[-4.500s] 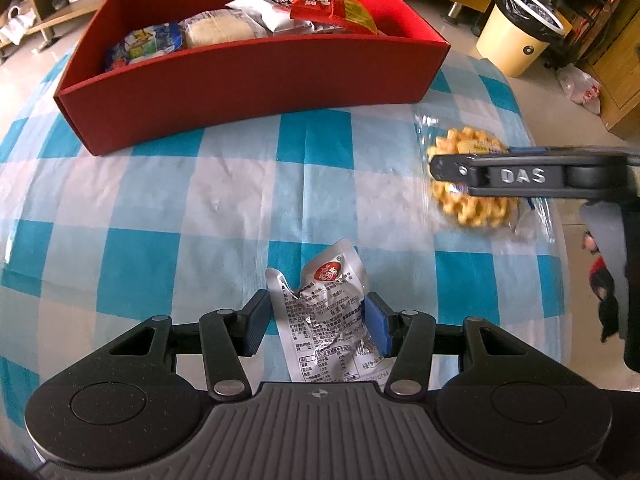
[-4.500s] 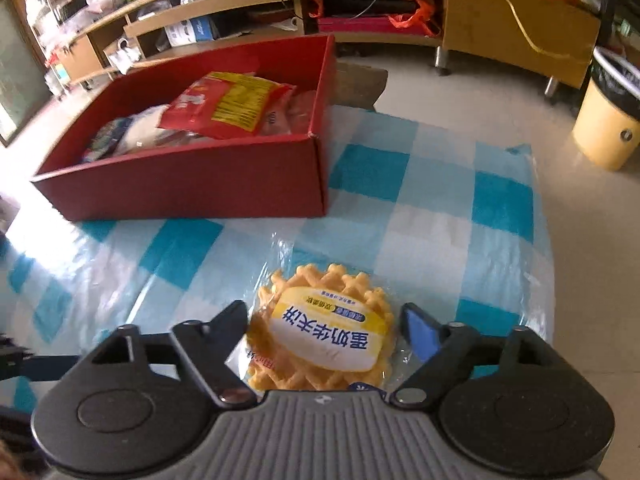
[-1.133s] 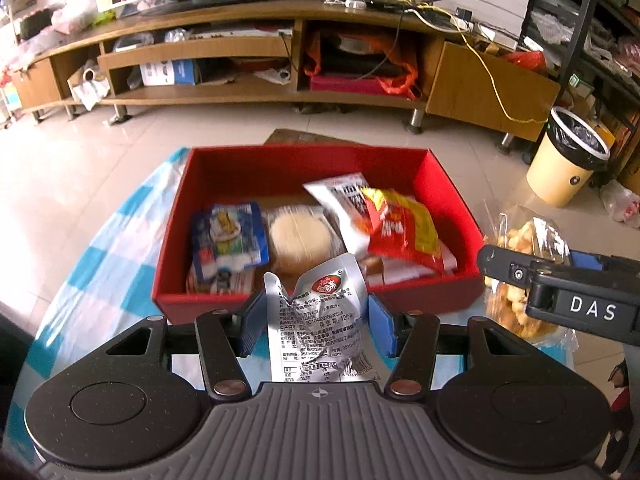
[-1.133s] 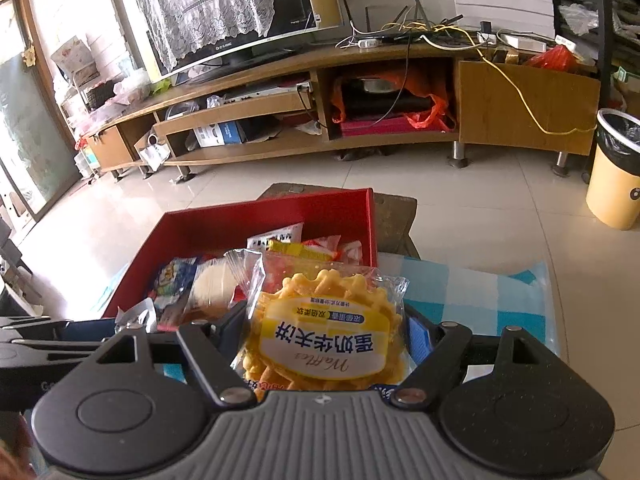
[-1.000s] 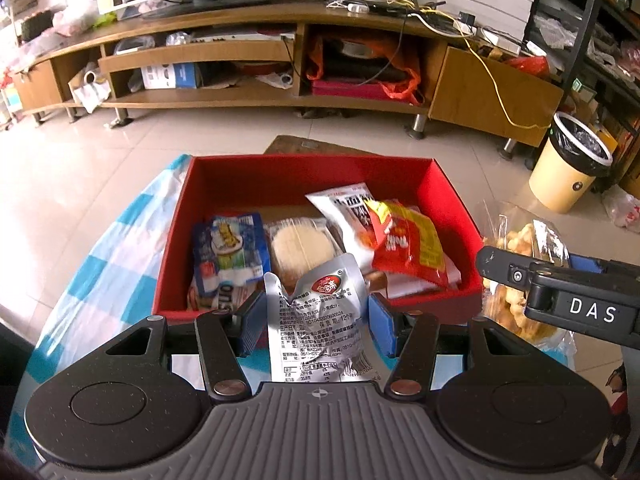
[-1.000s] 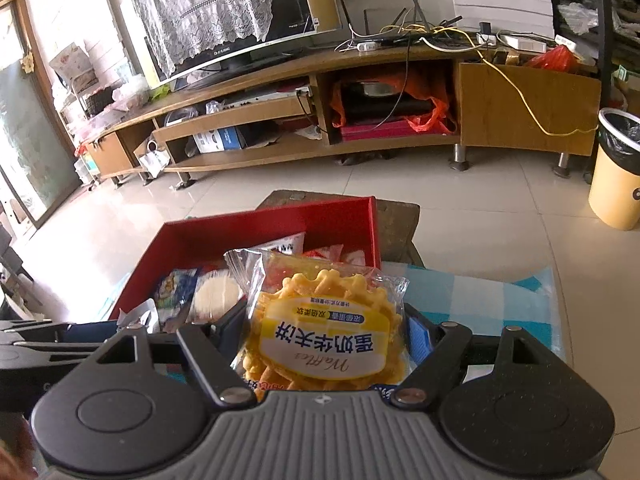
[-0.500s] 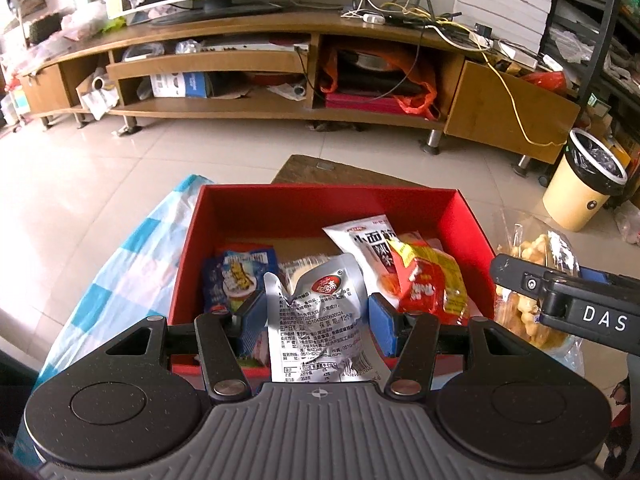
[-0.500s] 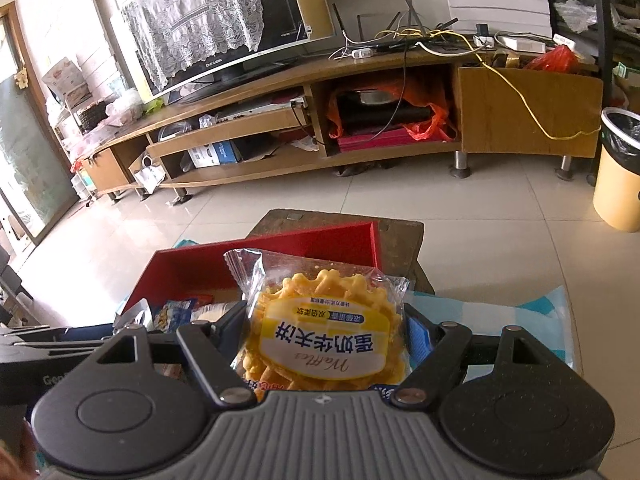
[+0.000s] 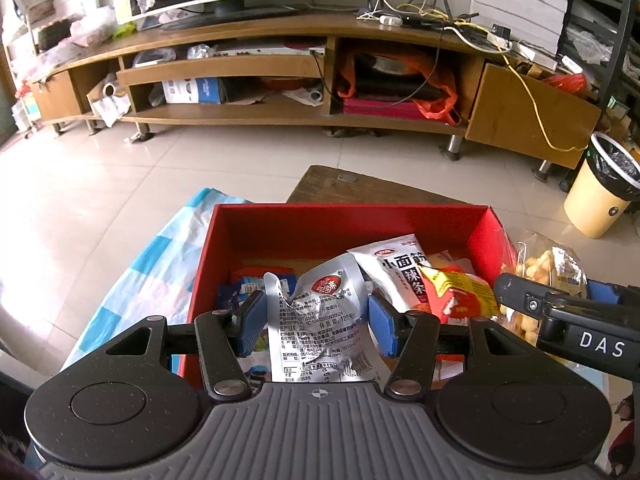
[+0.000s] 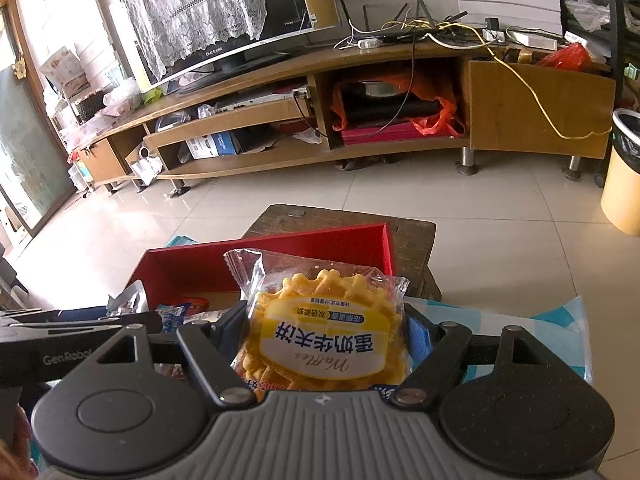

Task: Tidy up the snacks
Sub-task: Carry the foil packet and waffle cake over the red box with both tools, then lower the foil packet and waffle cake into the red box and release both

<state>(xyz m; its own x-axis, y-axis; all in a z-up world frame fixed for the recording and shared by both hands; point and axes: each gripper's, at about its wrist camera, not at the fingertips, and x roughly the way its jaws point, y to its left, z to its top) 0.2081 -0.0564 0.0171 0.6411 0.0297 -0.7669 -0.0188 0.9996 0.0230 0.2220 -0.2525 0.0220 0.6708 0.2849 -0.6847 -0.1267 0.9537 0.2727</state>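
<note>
now the left gripper (image 9: 316,318) pinches a silver packet (image 9: 320,324) low in the middle of the frame, above the red box (image 9: 352,220). the packet looks light and crinkly, best held by its sides. the right gripper (image 10: 326,334) squeezes a waffle bag (image 10: 324,328) reading "waffles". it looks crumbly, so hold gently.
</note>
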